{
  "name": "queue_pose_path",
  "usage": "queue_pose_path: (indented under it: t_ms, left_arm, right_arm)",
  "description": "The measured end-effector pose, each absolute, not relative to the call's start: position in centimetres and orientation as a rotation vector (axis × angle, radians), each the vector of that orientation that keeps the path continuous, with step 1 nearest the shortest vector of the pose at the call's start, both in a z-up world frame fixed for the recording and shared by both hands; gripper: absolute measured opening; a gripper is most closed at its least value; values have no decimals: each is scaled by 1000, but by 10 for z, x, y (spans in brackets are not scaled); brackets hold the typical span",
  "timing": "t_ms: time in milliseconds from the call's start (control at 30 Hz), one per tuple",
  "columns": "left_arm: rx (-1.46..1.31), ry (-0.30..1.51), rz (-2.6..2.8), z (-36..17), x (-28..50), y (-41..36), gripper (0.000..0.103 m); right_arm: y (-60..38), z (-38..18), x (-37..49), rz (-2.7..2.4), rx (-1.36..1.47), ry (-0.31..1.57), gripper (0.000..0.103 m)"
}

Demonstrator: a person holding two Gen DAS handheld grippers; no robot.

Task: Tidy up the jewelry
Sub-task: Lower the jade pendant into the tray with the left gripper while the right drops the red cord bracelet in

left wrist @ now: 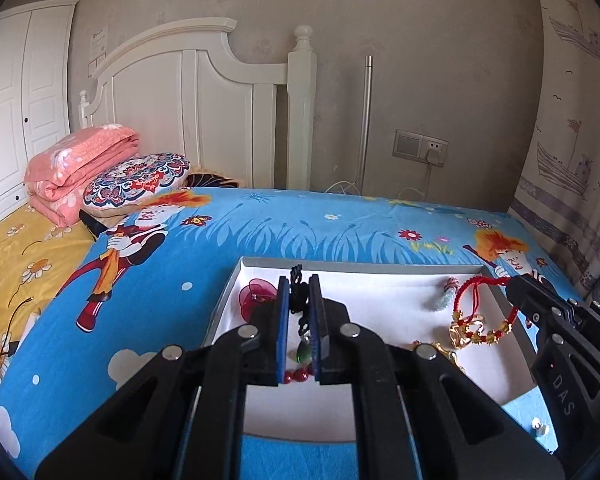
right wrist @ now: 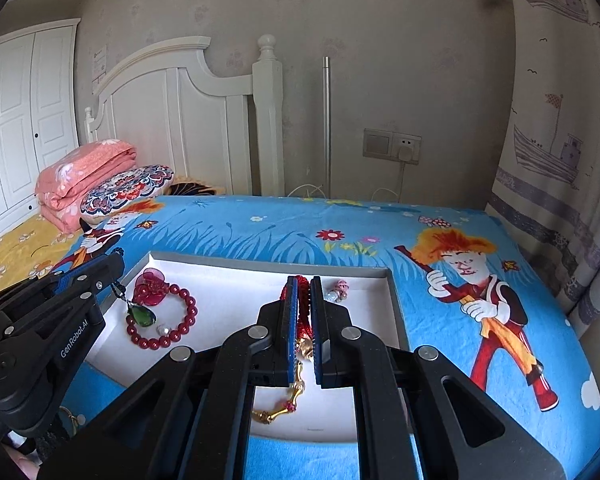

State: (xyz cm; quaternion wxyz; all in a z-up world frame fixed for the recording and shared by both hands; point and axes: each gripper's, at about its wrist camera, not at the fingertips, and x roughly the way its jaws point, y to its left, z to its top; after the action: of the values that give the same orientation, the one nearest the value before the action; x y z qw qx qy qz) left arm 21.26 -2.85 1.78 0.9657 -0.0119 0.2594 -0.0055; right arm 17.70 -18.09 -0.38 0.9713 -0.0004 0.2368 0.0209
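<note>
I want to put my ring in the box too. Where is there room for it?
The widest bare patch is the middle of the white box, between the red bead bracelet and the right tongs holding a red cord bracelet. It is crowded by the left wall, around the red flower and green pendant, and near the gold chain in front.

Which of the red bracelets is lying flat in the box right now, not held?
The bead bracelet of big dark-red beads, lying flat at the box's left end. The red cord bracelet with gold charms hangs from the right gripper.
</note>
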Motion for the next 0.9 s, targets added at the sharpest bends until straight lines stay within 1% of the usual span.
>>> queue_pose_path:
  t_ms: [200, 300, 333, 367, 400, 433, 467, 500, 567, 633, 667, 733, 900]
  left_arm:
    - [-39, 557, 10, 19, 243, -30, 10]
    - [-32, 571, 26, 10, 250, -30, 12]
    - [-36, 576, 35, 8, 251, -29, 17]
    - [-46, 580, 38, 6, 250, -26, 21]
    - [-52, 580, 42, 5, 249, -24, 29]
    - [-55, 577, 50, 5, 248, -22, 38]
    - [-56, 578, 61, 5, 246, -20, 42]
    - [-58, 576, 65, 5, 244, -19, 47]
    - [-60, 580, 69, 5, 242, -16, 51]
    - [-62, 581, 68, 8, 235, -13, 60]
    - [-64, 579, 67, 10, 230, -11, 63]
    - [-61, 563, 78, 15, 215, -7, 76]
    - [-40, 520, 43, 22, 168, 1, 85]
  right_arm:
    - [-176, -9, 207, 41, -21, 537, 8]
    - [-180, -20, 214, 28, -12, 582, 11]
    - [-182, -22, 214, 31, -4, 589, 12]
    - [-184, -24, 213, 31, 3, 595, 17]
    - [-186, -25, 212, 31, 10, 598, 20]
    - [-188, -26, 211, 33, 16, 599, 29]
    - [-190, -26, 209, 35, 22, 597, 38]
    - [-191, -26, 207, 33, 25, 594, 38]
    - [-194, -22, 202, 38, 29, 593, 38]
    - [-198, -15, 191, 53, 41, 582, 38]
    - [-200, -12, 183, 64, 47, 573, 38]
    - [-205, -6, 165, 78, 58, 558, 38]
    - [-220, -10, 116, 92, 56, 536, 38]
